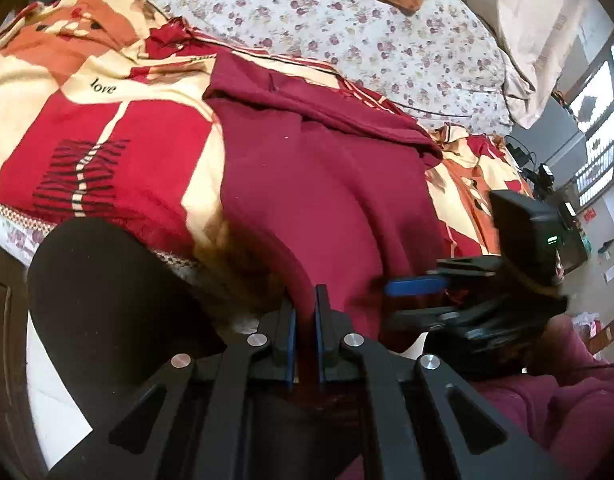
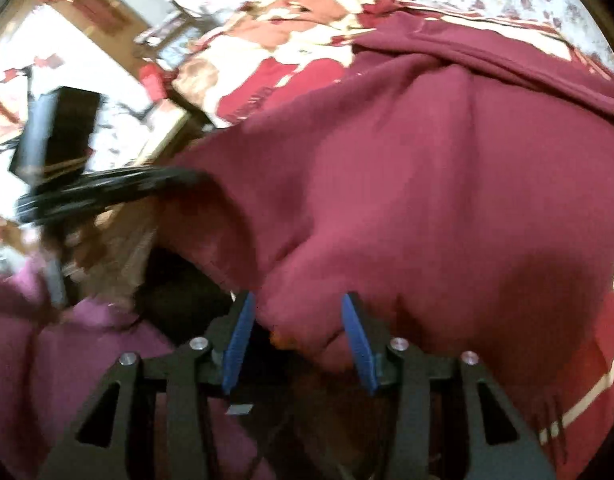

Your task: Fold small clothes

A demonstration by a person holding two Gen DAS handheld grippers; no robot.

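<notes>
At the near edge of the bed (image 1: 347, 8), the left gripper (image 1: 305, 320) has its fingers clamped together on the hem of a maroon garment (image 1: 327, 184), a strip of the cloth pinched between the blue pads (image 1: 293, 336). Just beside it to the right, the right gripper (image 2: 295, 336) stands with its fingers apart; the cloth edge bulges into the gap, but the pads (image 2: 239, 340) do not look to be pressing on it, and the blur makes it hard to be sure.

The garment lies spread across a red-and-cream blanket (image 1: 87, 128) on the bed, its near hem drooping over the edge toward the person, whose purple sleeve (image 1: 567, 392) shows beside the grippers. Farther up, a band of the same cloth lies doubled across the top of the piece.

I'd judge this the start of a fold: one corner of the hem is taken, the other not yet. The next move calls for the right fingers to close on the hem, then both to lift and carry it up toward the far end, kept level so the edge lands straight.

No container is in sight. Beyond the blanket lies a floral sheet (image 1: 387, 40).
</notes>
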